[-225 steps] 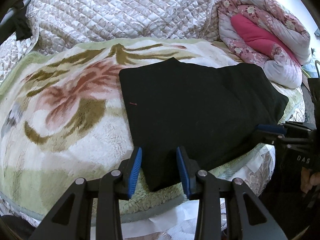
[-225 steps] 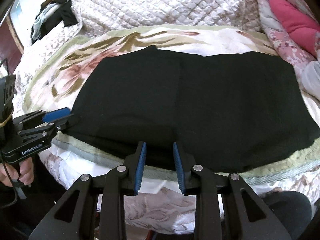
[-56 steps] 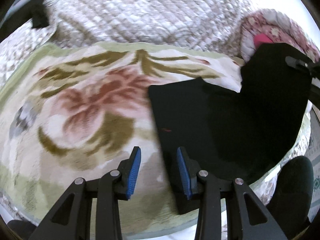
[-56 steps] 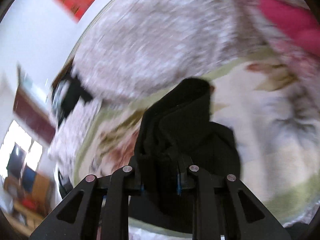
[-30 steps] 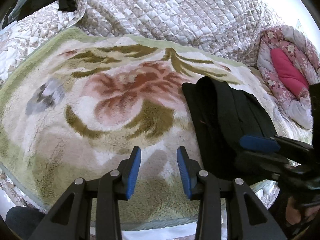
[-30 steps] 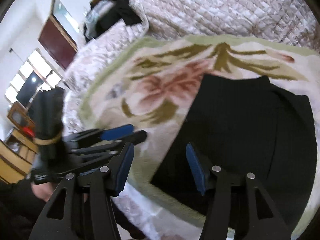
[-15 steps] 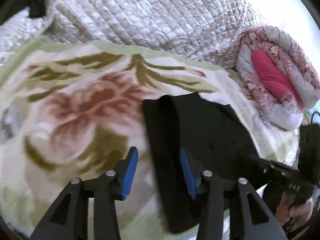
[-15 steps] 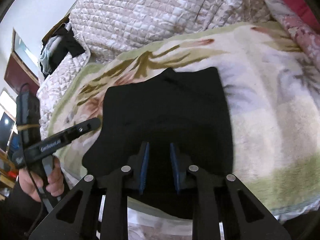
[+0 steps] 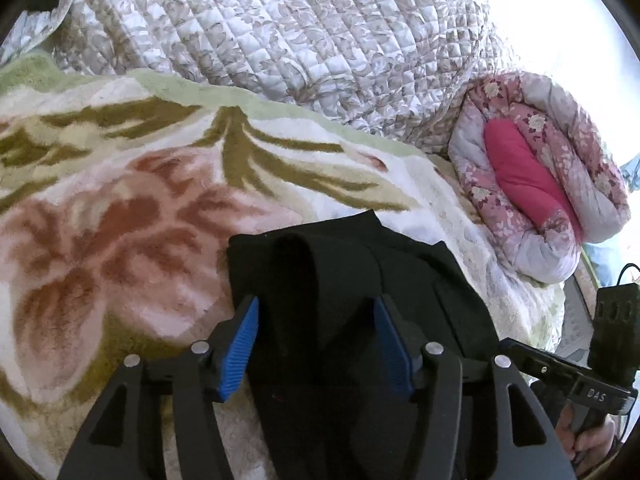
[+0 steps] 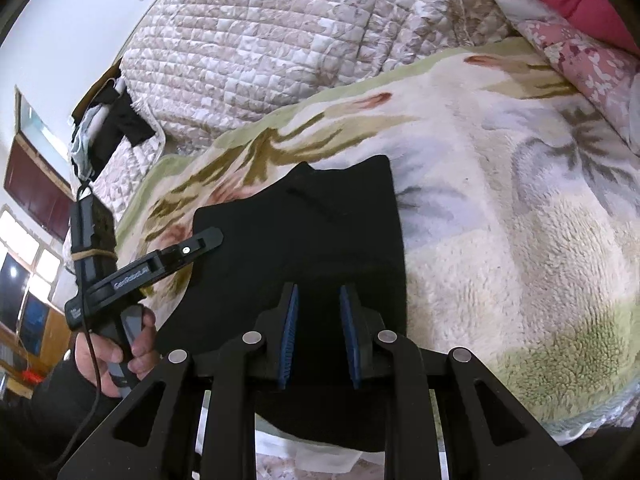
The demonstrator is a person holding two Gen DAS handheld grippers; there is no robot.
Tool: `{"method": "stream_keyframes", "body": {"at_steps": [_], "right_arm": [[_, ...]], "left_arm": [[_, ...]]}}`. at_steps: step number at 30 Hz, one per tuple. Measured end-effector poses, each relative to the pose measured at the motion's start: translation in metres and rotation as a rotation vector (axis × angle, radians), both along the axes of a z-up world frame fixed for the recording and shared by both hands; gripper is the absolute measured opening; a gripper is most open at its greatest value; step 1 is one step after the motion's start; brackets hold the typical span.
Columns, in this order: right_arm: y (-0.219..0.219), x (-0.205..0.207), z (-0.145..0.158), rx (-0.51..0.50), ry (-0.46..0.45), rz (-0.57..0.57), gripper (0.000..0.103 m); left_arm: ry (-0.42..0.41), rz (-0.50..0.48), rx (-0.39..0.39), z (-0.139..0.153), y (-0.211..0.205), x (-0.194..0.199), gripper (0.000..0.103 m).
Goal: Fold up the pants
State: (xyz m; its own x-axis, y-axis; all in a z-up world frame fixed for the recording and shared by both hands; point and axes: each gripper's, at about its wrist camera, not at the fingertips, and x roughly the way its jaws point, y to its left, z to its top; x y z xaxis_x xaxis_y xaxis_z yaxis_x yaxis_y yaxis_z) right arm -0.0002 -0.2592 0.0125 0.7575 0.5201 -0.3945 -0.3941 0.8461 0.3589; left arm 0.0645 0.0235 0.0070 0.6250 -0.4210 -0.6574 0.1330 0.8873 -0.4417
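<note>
Floral blanket [image 9: 120, 208] on the bed; left gripper [image 9: 316, 344] fingers spread wide astride the folded black pants [image 9: 360, 280], right gripper [image 10: 318, 334] fingers narrowly parted over them, gripping nothing. Careless pinching could drag loose layers and undo the fold.

The black pants [image 10: 320, 248] lie folded into a compact, several-layered bundle on the flowered fleece blanket [image 10: 500, 240] of the bed, near its front edge. A rounded fold [image 9: 304, 264] stands up along their left side, and the near edge overhangs the blanket's border.
</note>
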Motion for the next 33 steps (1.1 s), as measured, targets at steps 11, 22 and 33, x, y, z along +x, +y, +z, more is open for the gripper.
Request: {"method": "stream_keyframes", "body": {"at_steps": [11, 22, 33], "right_arm": [[0.0, -0.006, 0.005, -0.021, -0.026, -0.02, 0.021], [0.011, 0.004, 0.002, -0.148, -0.033, -0.044, 0.022], [0.029, 0.07, 0.026, -0.244, -0.059, -0.027, 0.022]], "left_arm": [[-0.004, -0.026, -0.061, 0.013, -0.002, -0.024, 0.017], [0.037, 0.025, 0.014, 0.008, 0.009, -0.031, 0.028], [-0.11, 0.06, 0.182, 0.06, -0.008, -0.018, 0.027]]}}
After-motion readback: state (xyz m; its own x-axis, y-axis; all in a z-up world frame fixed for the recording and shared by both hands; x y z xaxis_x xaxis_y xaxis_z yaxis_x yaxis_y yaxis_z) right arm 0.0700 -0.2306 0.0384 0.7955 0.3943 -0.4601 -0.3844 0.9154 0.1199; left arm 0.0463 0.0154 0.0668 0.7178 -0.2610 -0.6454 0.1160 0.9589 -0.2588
